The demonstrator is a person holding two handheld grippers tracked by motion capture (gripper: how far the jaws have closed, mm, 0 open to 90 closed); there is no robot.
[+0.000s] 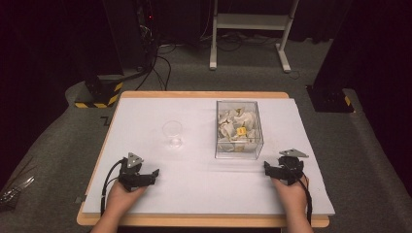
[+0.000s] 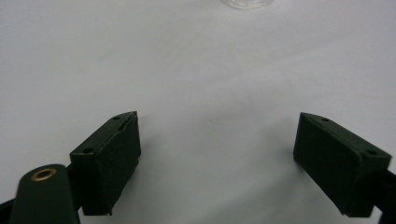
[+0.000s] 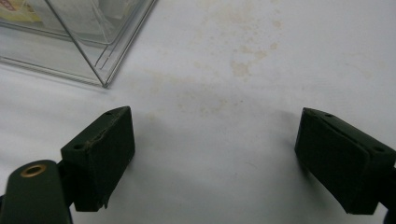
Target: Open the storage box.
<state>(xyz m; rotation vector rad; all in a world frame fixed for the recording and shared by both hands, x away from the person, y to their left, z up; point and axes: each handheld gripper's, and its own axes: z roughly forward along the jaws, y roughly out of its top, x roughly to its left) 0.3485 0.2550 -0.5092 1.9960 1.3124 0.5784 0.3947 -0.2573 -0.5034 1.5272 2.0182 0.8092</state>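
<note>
A clear plastic box (image 1: 238, 129) holding several pale crumpled packets and a small yellow one stands right of centre on the white table (image 1: 194, 184). Its near corner (image 3: 100, 70) shows at the upper left of the right gripper view. A clear glass cup (image 1: 173, 133) stands upright left of the box, and its base (image 2: 245, 3) peeks in at the top of the left gripper view. My left gripper (image 1: 154, 173) rests near the front left, open and empty (image 2: 217, 154). My right gripper (image 1: 266, 167) rests at the front right, just below the box, open and empty (image 3: 215, 154).
The table surface shows faint tan stains (image 3: 240, 67) ahead of the right gripper. Beyond the table lie a grey floor, black cables (image 1: 160, 63), a white stand's feet (image 1: 248, 22) and black-and-yellow striped bases (image 1: 99, 94).
</note>
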